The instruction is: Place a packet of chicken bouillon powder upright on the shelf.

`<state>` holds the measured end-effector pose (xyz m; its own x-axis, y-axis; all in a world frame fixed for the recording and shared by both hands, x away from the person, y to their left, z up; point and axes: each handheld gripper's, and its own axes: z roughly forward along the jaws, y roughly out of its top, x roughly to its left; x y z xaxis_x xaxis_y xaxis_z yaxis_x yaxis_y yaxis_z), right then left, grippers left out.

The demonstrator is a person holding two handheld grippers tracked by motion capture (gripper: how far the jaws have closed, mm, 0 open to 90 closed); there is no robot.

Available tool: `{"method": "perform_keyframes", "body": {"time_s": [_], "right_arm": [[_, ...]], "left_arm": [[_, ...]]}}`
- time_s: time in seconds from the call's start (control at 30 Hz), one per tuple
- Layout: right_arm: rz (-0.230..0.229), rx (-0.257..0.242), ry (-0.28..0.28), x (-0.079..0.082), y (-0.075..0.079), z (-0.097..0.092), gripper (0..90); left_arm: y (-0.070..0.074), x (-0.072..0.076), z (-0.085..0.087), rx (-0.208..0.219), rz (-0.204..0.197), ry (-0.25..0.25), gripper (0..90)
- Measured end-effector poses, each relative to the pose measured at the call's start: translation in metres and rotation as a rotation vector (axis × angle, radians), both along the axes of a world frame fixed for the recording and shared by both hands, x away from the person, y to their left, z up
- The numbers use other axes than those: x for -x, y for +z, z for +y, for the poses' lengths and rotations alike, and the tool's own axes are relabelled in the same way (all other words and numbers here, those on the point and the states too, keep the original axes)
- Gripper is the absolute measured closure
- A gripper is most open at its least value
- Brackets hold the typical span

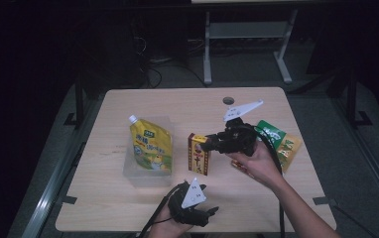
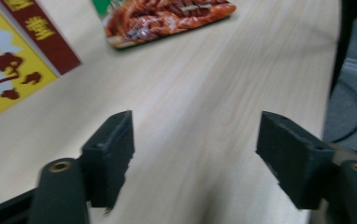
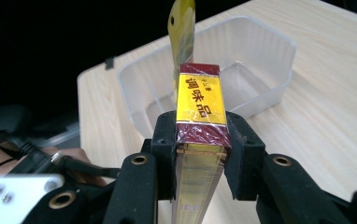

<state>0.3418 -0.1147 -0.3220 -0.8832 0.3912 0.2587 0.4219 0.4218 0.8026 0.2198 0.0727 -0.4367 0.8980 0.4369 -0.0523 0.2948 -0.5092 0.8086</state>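
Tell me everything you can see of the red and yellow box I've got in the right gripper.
The box is a slim cardboard carton, dark red at its ends, with a yellow face bearing red characters, apparently wrapped in clear film. It stands upright, clamped on its two broad faces by the right gripper, whose black pads press it from both sides. In the high view it sits mid-table, just right of the clear plastic tub that holds the yellow spouted pouch. It doesn't touch them.
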Motion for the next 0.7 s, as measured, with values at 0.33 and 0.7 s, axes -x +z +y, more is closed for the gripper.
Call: {"method": "perform_keyframes", "body": {"time_s": [0.33,0.7], "right_arm": [[-0.092,0.011,0.164,0.007,0.02,0.072,67.5],[-0.114,-0.004,0.209,0.001,0.017,0.099,67.4]], "left_arm": [[0.007,0.003,-0.009,-0.024,-0.09,-0.059,25.5],[-0.003,0.005,-0.004,-0.025,-0.074,-0.078,23.4]]}}
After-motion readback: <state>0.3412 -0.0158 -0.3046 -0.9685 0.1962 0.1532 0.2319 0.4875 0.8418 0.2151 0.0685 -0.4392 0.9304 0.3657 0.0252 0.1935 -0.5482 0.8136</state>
